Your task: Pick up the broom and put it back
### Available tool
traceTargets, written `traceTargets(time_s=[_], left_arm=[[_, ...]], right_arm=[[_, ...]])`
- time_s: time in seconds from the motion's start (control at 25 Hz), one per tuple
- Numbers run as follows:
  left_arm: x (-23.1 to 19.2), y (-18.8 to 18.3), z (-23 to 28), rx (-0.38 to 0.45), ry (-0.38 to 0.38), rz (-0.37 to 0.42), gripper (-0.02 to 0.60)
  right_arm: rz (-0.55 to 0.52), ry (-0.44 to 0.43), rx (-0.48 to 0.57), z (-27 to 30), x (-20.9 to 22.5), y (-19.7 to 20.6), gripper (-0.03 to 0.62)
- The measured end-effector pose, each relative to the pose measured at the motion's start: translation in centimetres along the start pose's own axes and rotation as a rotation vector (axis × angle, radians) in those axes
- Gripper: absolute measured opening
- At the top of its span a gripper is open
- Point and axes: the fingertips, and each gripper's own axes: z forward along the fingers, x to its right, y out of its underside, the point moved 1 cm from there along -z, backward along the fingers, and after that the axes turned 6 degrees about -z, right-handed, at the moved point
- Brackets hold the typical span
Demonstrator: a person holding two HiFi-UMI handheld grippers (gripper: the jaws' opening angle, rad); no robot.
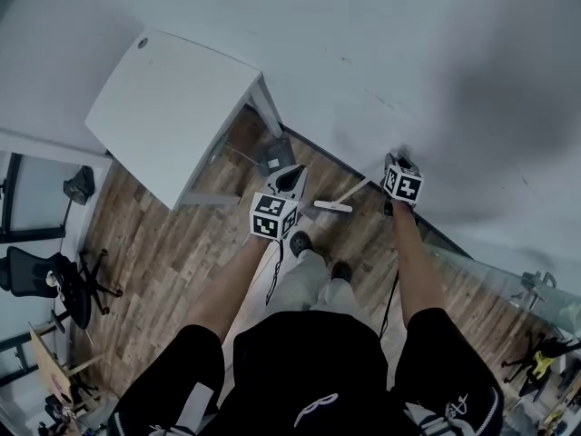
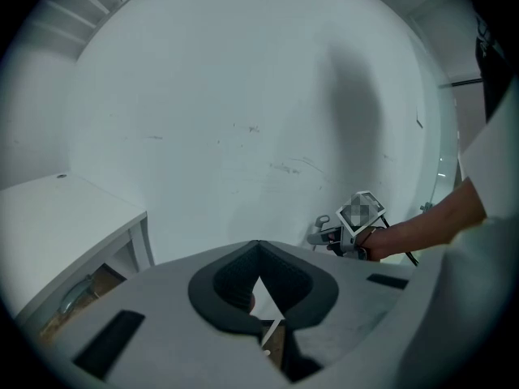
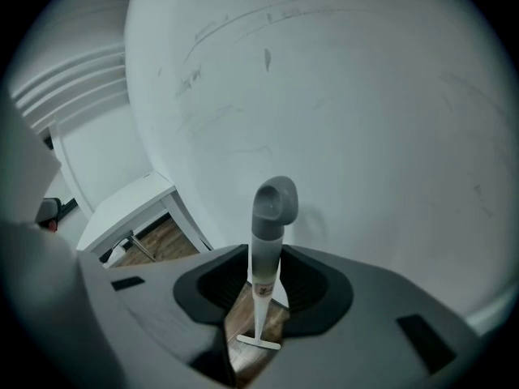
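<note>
The broom has a white shaft (image 1: 359, 189) and a flat white head (image 1: 333, 206) down on the wood floor beside the wall. In the right gripper view its grey hooked handle top (image 3: 276, 205) rises between the jaws, and the head (image 3: 258, 343) shows below. My right gripper (image 1: 397, 166) (image 3: 261, 298) is shut on the shaft just under the grey top. My left gripper (image 1: 290, 178) (image 2: 263, 318) hangs left of the broom, its jaws a little apart with only wall and floor showing between them. The right gripper (image 2: 340, 237) also shows in the left gripper view.
A white table (image 1: 172, 107) stands at the left against the white wall (image 1: 408, 53). A grey dustpan-like thing (image 1: 277, 153) sits by its leg. A black office chair (image 1: 54, 280) is at far left, a glass panel (image 1: 490, 280) at right. The person's feet (image 1: 301, 242) are close behind the broom head.
</note>
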Motion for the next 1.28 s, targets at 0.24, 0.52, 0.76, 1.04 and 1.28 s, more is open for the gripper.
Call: traceTargets(time_s=[0.24, 0.52, 0.76, 1.04, 1.28], left_arm=[[-0.7, -0.2, 0.3, -0.008, 0.011, 0.001, 0.008], [-1.5, -0.6, -0.5, 0.008, 0.003, -0.007, 0.008], [-0.9, -0.3, -2.4, 0.040, -0.044, -0.022, 0.006], [2.3, 0.7, -5.0, 0.105, -0.178, -0.088, 0.006], [5.9, 1.6, -7.2, 0.161, -0.291, -0.139, 0.008]], right_arm=[[0.036, 0.046, -0.046, 0.5, 0.8, 1.1, 0.152], [0.038, 0.045, -0.030, -0.8, 0.0, 1.3, 0.153], [-0.021, 0.002, 0.017, -3.3, -1.4, 0.9, 0.152], [-0.208, -0.117, 0.059, -6.8, -2.4, 0.0, 0.081], [-0.320, -0.268, 0.105, -10.5, -3.4, -0.1, 0.026]])
